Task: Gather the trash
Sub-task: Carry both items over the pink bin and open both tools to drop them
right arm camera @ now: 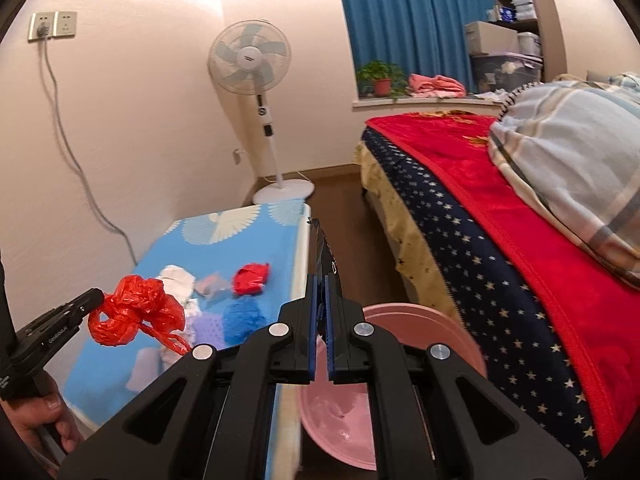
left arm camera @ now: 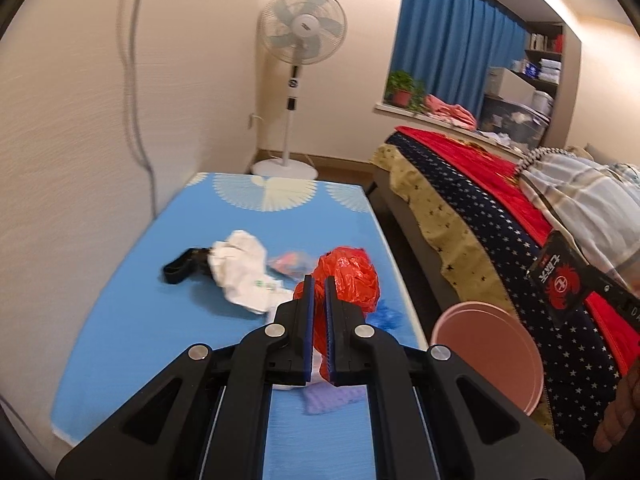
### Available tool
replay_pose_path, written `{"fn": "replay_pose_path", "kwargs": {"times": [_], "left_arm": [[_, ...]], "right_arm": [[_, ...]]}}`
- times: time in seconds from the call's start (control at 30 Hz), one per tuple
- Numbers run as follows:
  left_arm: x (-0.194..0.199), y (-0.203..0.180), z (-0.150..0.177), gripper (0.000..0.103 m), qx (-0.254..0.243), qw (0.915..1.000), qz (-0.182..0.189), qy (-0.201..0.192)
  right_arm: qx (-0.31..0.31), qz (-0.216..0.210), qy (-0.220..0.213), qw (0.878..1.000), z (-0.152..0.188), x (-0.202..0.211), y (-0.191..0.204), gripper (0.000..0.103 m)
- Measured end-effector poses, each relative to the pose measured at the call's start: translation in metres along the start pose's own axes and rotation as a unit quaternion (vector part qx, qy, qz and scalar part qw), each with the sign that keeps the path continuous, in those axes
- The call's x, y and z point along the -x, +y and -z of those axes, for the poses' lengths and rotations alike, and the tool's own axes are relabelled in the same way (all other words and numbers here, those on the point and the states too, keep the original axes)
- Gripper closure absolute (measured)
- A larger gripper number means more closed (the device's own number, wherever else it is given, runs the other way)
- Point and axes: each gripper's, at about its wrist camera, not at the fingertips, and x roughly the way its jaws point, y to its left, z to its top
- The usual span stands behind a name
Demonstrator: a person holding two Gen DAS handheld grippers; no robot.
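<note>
1. Two grippers we find closed on trash: left gripper (left arm camera: pixel 319 280) pinches a crumpled red plastic bag (left arm camera: pixel 352 276), lifted above the blue mat (left arm camera: pixel 140 320).
2. Right gripper (right arm camera: pixel 320 280) clamps a black wrapper (right arm camera: pixel 326 256) edge-on over the pink basin (right arm camera: pixel 344 412); we note its red emblem, lettering unreadable.

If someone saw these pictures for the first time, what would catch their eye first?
Probably the crumpled red plastic bag, pinched in the left gripper and held above the blue mat. Next, the right gripper clamps a black wrapper over the pink basin beside the bed. More litter lies on the mat, including a white bag.
</note>
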Motion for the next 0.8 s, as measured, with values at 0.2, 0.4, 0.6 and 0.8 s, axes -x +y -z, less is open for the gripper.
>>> {"fn": "replay_pose_path", "kwargs": {"times": [0.2,0.4,0.6,0.8], "left_arm": [[-0.022,-0.036,0.005,0.098,-0.022,0.999,0.038,0.012],[-0.047,-0.072,0.009,0.098,-0.034,0.9958,0.081,0.026],[-0.067,-0.104,0.014,0.098,-0.056,0.9909,0.117,0.037],[-0.081,-0.12,0.018,0.098,-0.061,0.9861,0.145,0.054]], "right_arm": [[-0.025,0.031,0.001,0.999,0.001,-0.005,-0.026,0.099],[-0.048,0.055,0.013,0.997,0.004,-0.017,-0.043,0.099],[-0.052,0.072,0.022,0.996,0.008,-0.029,-0.05,0.099],[-0.057,0.084,0.028,0.994,0.011,-0.036,-0.056,0.099]]}}
